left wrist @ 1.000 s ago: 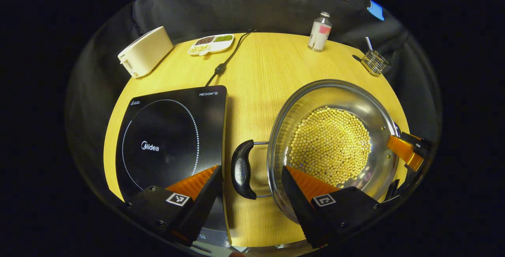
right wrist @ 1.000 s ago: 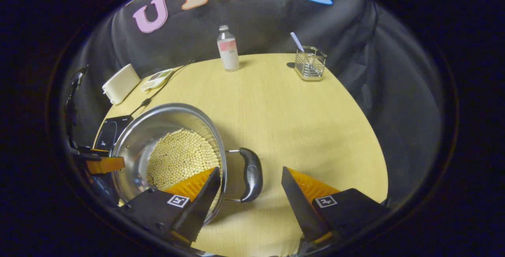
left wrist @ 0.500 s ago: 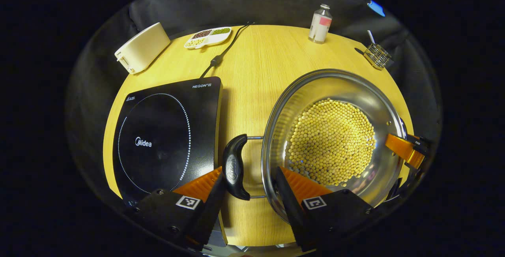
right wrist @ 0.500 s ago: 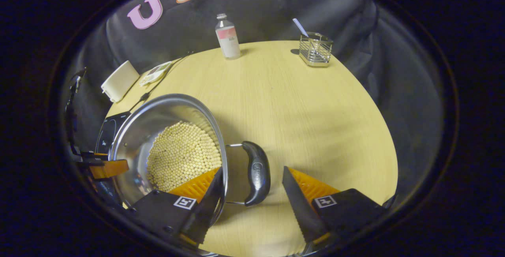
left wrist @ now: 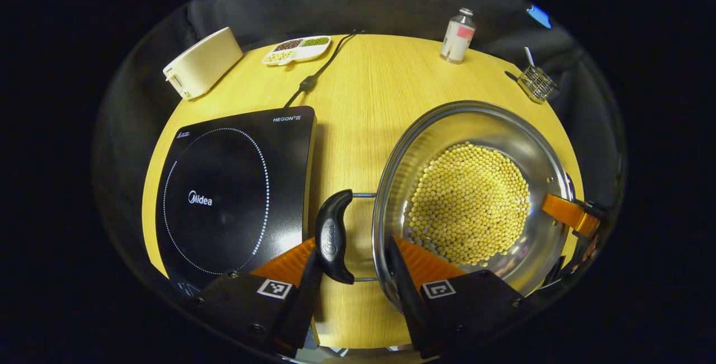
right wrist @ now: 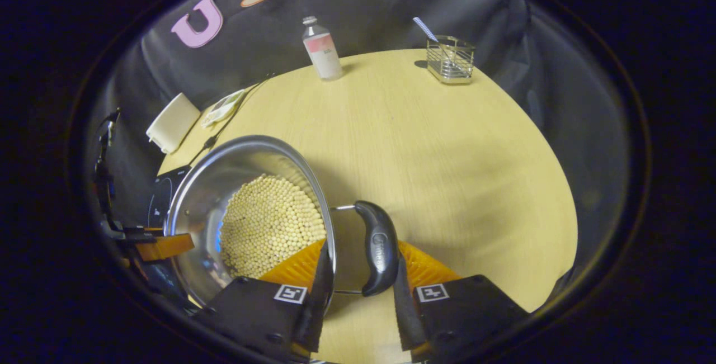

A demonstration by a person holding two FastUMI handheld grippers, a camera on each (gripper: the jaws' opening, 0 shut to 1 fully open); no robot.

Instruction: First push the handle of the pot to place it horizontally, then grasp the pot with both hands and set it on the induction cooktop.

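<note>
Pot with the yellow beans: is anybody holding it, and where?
Seemingly yes: the left gripper and right gripper each pinch the round steel pot at a black side handle, one finger inside the rim, one outside the handle.

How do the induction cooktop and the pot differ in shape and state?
The induction cooktop is flat, square and black; the pot is round, deep, shiny metal. The cooktop's top is bare; the pot holds yellow beans. Both sit on the wooden table, side by side.
</note>
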